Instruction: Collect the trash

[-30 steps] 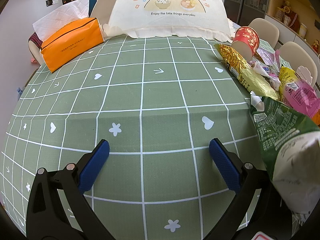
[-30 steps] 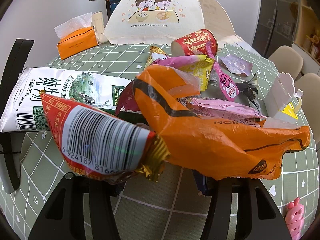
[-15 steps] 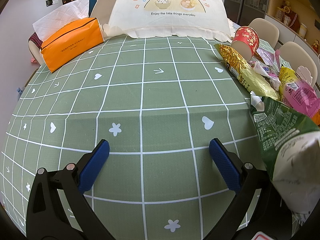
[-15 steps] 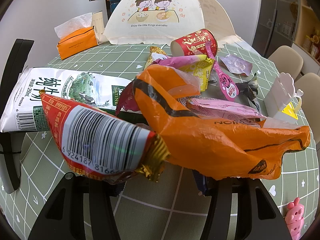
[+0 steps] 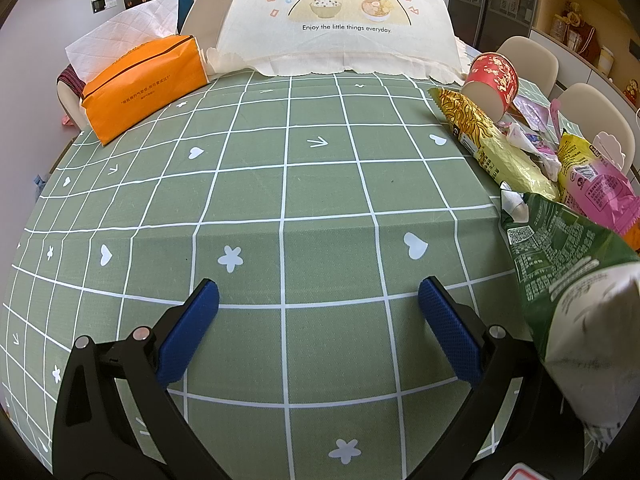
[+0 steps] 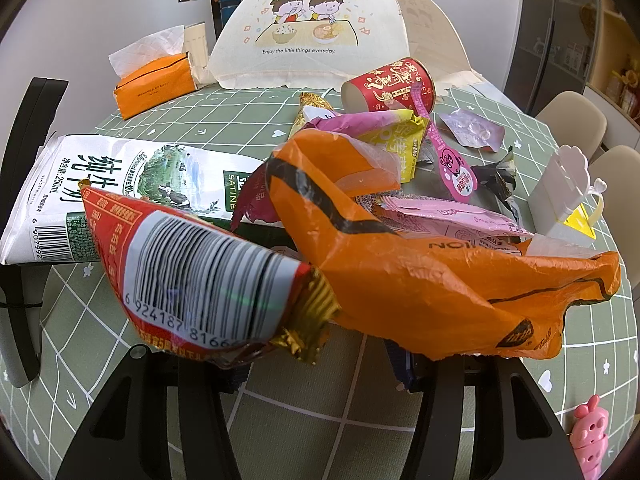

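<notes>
My left gripper (image 5: pixel 318 294) hangs open over bare green checked tablecloth (image 5: pixel 280 184), with nothing between its blue pads (image 5: pixel 188 332). A green and white milk bag (image 5: pixel 560 264) lies just right of it, against its right finger. In the right wrist view a heap of trash fills the middle: a red barcode wrapper (image 6: pixel 192 272), an orange plastic bag (image 6: pixel 420 280), the milk bag (image 6: pixel 120 184), pink and yellow wrappers (image 6: pixel 384 132) and a red paper cup (image 6: pixel 392 84) on its side. My right gripper (image 6: pixel 320 346) stands wide open; the wrappers hide its fingertips.
An orange tissue box (image 5: pixel 140 88) and a cream food cover (image 5: pixel 340 20) stand at the table's far side. A gold noodle packet (image 5: pixel 492 144), a pink spoon (image 6: pixel 452 160), a white box (image 6: pixel 560 196) and a pink clip (image 6: pixel 592 432) lie to the right. Chairs (image 5: pixel 524 56) stand beyond.
</notes>
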A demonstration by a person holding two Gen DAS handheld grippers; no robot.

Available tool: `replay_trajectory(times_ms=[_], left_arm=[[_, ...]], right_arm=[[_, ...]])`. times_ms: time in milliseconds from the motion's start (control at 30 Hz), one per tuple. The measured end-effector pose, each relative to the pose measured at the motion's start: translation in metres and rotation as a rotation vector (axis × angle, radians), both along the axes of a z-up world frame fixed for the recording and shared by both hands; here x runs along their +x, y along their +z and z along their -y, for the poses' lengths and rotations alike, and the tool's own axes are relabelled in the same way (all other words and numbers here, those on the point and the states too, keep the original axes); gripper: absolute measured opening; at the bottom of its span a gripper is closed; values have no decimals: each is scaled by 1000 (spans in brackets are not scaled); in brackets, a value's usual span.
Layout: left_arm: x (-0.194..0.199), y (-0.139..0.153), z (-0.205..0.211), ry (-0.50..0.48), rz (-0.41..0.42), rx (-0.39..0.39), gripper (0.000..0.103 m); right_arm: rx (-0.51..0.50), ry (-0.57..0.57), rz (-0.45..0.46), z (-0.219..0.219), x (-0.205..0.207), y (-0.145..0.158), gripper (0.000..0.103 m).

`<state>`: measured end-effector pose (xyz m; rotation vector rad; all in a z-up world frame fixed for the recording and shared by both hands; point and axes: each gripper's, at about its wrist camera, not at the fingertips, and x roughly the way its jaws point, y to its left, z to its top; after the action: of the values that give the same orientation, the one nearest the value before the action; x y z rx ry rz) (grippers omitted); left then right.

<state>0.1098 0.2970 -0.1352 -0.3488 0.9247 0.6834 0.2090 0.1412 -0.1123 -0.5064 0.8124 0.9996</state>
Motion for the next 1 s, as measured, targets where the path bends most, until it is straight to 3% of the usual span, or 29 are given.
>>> replay_trajectory(times_ms=[467,633,700,733,800,933,1000], left_arm=[[-2,-1,1,1,0,1,95],[17,-1,2,109,-12,-6,95],[38,0,4,48,-26,-23,95],[50,0,5,1,-31,-24,95],[78,2,8,-112,-37,-34,95],[125,10,12,-328,11,-97,89],[134,19,17,-394,9,-75,89]], right_arm=[[0,0,0,0,0,0,52],[1,1,0,0,1,0,52],[-4,1,9,-1,-1,0,54],[-12,-11,26,0,-3,1,62],[-30,-46,65,-1,-5,1,65],[10,-68,-24,4,7,1,66],[-34,-60,-14,10,0,2,66]])
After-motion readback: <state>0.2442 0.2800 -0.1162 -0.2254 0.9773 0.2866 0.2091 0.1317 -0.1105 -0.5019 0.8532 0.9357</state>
